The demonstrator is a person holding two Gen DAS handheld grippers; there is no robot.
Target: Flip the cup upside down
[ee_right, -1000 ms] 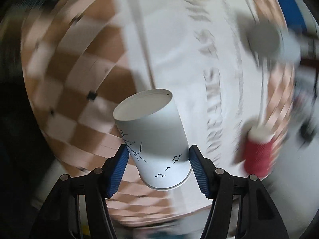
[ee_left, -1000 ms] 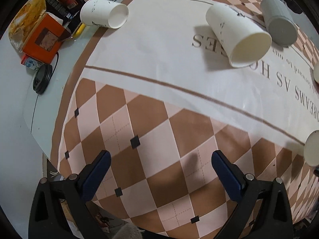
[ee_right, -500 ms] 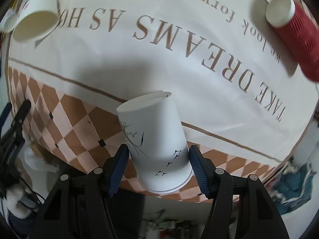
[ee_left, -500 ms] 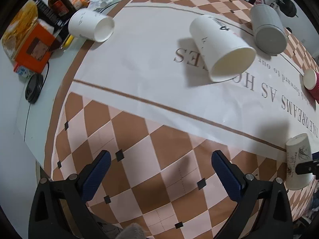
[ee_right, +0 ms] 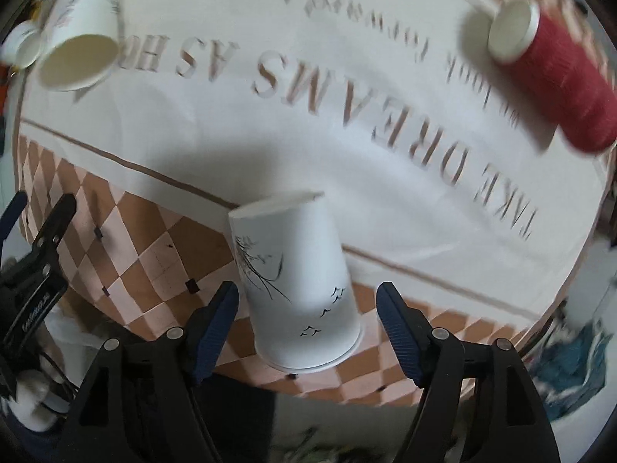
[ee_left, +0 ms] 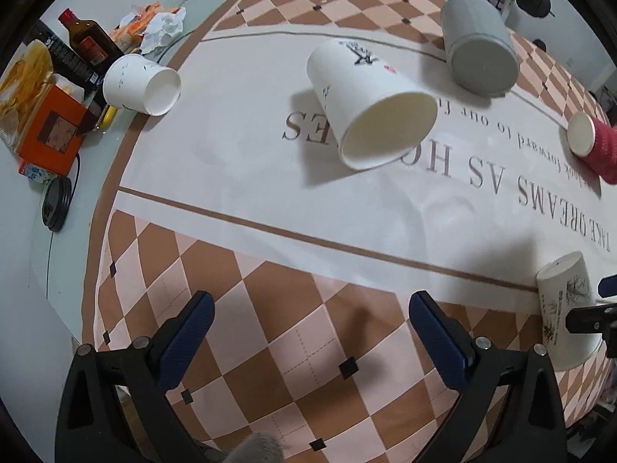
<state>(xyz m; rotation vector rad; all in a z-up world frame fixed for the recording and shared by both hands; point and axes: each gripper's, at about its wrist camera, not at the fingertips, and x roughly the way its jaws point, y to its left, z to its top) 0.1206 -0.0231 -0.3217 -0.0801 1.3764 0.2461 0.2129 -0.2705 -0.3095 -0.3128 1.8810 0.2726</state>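
The right gripper [ee_right: 307, 310] has its two blue fingers [ee_right: 218, 318] spread apart. A white cup with birds [ee_right: 297, 289] drawn on it sits between them, upside down on the checkered tablecloth [ee_right: 154, 239], wide mouth down and flat bottom up. There is a small gap on each side of the cup, so the fingers do not seem to touch it. It leans a little in the picture. The cup is near the table's edge, just below the brown line on the cloth.

The left gripper [ee_left: 308, 322] is wide open and holds nothing. Only brown and pink squares lie between its fingers. The bird cup is far off to its right side [ee_left: 567, 308], with the tip of the other gripper next to it.

Farther out, a big white cup [ee_left: 370, 104] lies on its side on the white part of the cloth. It is empty inside. A small white cup [ee_left: 142, 85] lies on its side by the left edge, empty too. A gray cup [ee_left: 478, 46] and a red cup [ee_left: 595, 144] also lie tipped over; their insides are not clear to see.
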